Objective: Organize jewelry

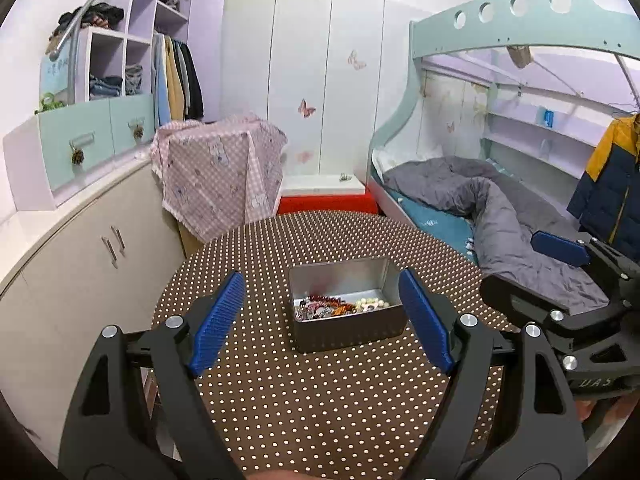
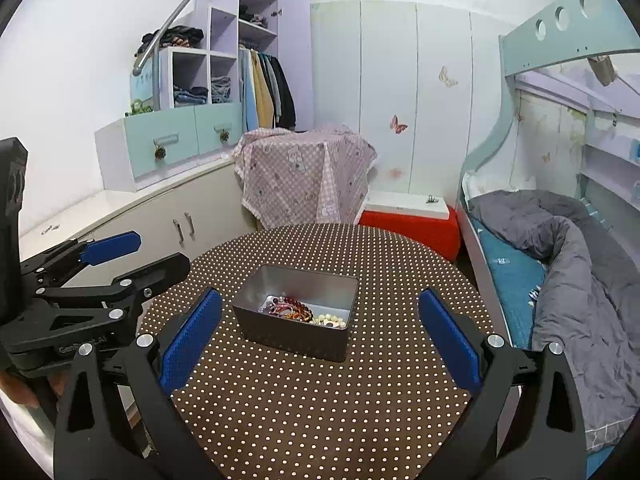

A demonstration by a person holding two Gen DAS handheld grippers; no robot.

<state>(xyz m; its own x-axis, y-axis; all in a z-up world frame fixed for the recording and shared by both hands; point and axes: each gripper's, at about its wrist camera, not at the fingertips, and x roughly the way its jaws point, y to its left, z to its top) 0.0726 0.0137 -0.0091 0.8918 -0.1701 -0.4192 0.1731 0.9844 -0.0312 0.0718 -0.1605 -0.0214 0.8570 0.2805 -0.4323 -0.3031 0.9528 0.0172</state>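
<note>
A dark metal tin (image 1: 384,276) (image 2: 256,320) stands open on the round brown polka-dot table (image 1: 320,400) (image 2: 320,400). Inside lies a heap of jewelry (image 1: 336,306) (image 2: 298,312): red and amber bead bracelets, cream beads, silvery pieces. My left gripper (image 1: 322,314) is open and empty, its blue pads either side of the tin, above the near table. My right gripper (image 2: 320,336) is open and empty, also just short of the tin. Each gripper shows at the edge of the other's view: the right one (image 1: 536,268), the left one (image 2: 140,252).
A cream cabinet (image 1: 80,248) runs along the left. A pink checked cloth (image 1: 220,172) covers something behind the table. A red and white box (image 1: 324,196) sits by the wardrobe. A bunk bed with a grey duvet (image 1: 500,216) is close on the right.
</note>
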